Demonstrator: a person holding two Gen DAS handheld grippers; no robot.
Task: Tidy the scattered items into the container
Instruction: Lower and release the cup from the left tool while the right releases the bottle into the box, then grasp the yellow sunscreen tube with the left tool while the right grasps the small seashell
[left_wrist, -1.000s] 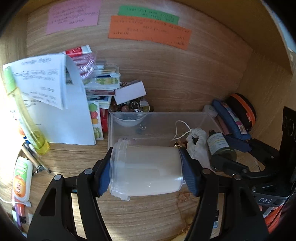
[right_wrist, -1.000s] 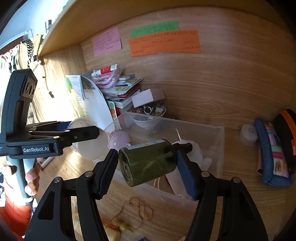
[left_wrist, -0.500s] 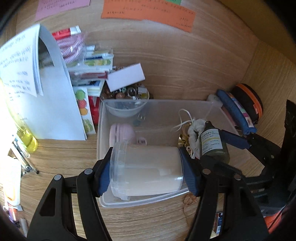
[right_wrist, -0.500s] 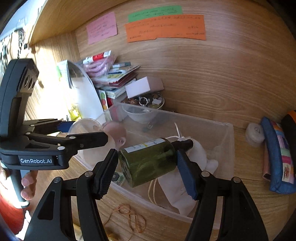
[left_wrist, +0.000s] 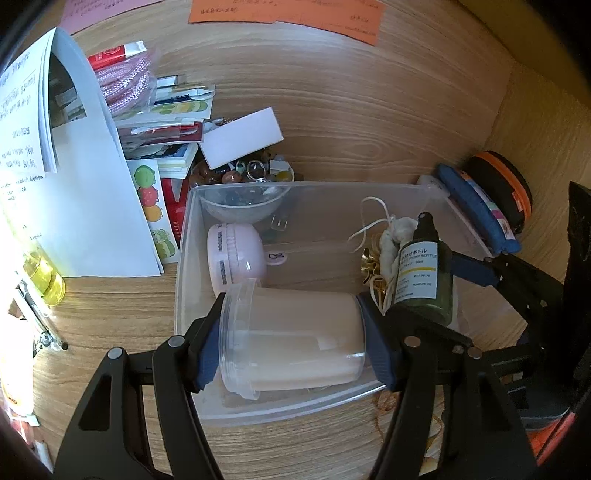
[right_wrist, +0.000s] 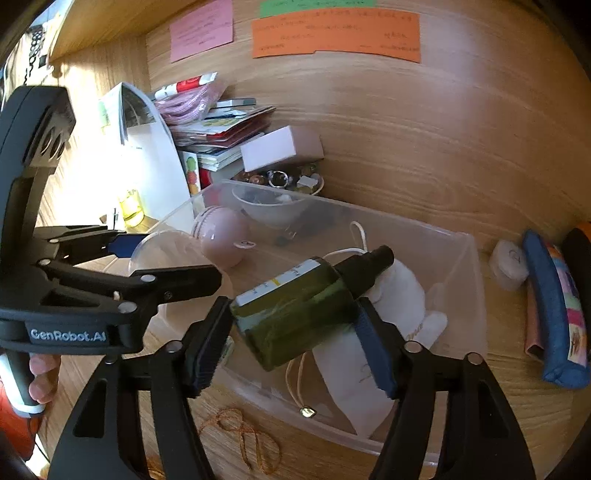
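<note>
Since a second ago both grippers have come down from in front of the clear plastic box (left_wrist: 184, 258) to hang over its inside. The left gripper (left_wrist: 291, 332) is clamped on a frosted plastic jar (left_wrist: 291, 332) lying sideways between its pads, low over the box's near edge. The jaws of the right gripper (right_wrist: 295, 317) are opening, and the green spray bottle (right_wrist: 295, 306) tilts between them above the box's right half; the right pad is against it, while a slim gap shows at the left pad.

Everything sits on a wooden desk (left_wrist: 110, 314) inside a wood-panelled nook, with pink, green and orange paper notes (right_wrist: 336, 33) stuck on the back wall. Papers (left_wrist: 74, 184) and a pile of packets stand at the desk's left back, and a blue pouch (right_wrist: 554, 306) lies at its right edge.

In the box lie a pink round case (left_wrist: 236, 254) at the left wall and a white cloth bag (right_wrist: 369, 350) with cords at the right. A small bowl (right_wrist: 273, 210) of trinkets stands behind the box's back wall.
</note>
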